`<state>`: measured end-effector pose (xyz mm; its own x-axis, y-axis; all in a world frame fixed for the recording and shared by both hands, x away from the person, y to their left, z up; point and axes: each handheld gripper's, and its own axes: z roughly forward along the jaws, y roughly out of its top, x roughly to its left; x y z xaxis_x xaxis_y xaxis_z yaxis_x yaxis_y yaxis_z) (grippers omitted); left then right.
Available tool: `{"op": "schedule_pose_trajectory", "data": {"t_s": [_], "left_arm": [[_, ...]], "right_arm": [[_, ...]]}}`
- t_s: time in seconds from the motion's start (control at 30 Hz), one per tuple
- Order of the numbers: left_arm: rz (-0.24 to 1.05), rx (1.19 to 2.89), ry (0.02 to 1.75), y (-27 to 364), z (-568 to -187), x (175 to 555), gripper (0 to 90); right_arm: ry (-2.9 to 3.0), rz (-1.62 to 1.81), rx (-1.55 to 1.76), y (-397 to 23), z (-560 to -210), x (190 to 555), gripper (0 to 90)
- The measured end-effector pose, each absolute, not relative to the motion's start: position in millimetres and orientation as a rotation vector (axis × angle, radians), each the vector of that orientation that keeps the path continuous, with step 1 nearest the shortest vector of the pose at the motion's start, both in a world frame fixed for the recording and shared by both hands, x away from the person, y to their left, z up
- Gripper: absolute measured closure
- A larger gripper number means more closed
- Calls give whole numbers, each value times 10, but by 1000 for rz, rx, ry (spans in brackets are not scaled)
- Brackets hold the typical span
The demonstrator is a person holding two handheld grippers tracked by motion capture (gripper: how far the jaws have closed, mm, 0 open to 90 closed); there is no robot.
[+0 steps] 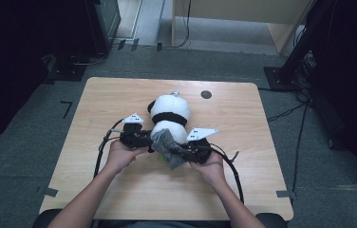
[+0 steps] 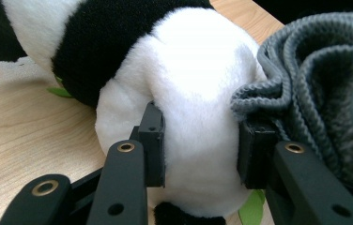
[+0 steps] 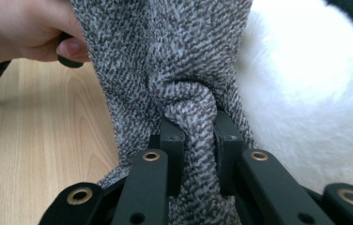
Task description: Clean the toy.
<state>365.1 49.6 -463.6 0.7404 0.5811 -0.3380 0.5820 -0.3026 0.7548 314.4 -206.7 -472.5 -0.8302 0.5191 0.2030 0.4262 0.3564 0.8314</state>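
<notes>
A black-and-white panda plush [image 1: 169, 111] lies in the middle of the wooden table [image 1: 243, 175]. A grey knitted cloth [image 1: 169, 148] is bunched against its near end. My left gripper [image 1: 147, 142] comes at the plush from the left. In the left gripper view my left gripper [image 2: 203, 140] is shut on a rounded white part of the plush [image 2: 198, 84], with the grey knit [image 2: 325, 84] crowding its right jaw. My right gripper [image 1: 187, 151] is on the right side. Its own view shows my right gripper [image 3: 198, 133] shut on a fold of the knit [image 3: 174, 56], beside white fur [image 3: 301, 93].
A dark round hole [image 1: 206, 94] sits in the tabletop behind the plush. Green bits [image 2: 252, 211] peek from under it. A hand [image 3: 24, 28] is close behind the knit. Cables [image 1: 236, 175] trail off both grippers toward the near edge.
</notes>
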Motion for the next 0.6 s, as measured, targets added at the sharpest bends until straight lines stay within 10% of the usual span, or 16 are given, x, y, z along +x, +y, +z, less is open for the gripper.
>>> {"op": "schedule_pose_trajectory", "data": {"t_s": [0.6], "left_arm": [[-6, 1980, 891, 516, -4639, 3664, 606]], "right_arm": [[2580, 1422, 908, -2009, -4939, 3128, 795]]}}
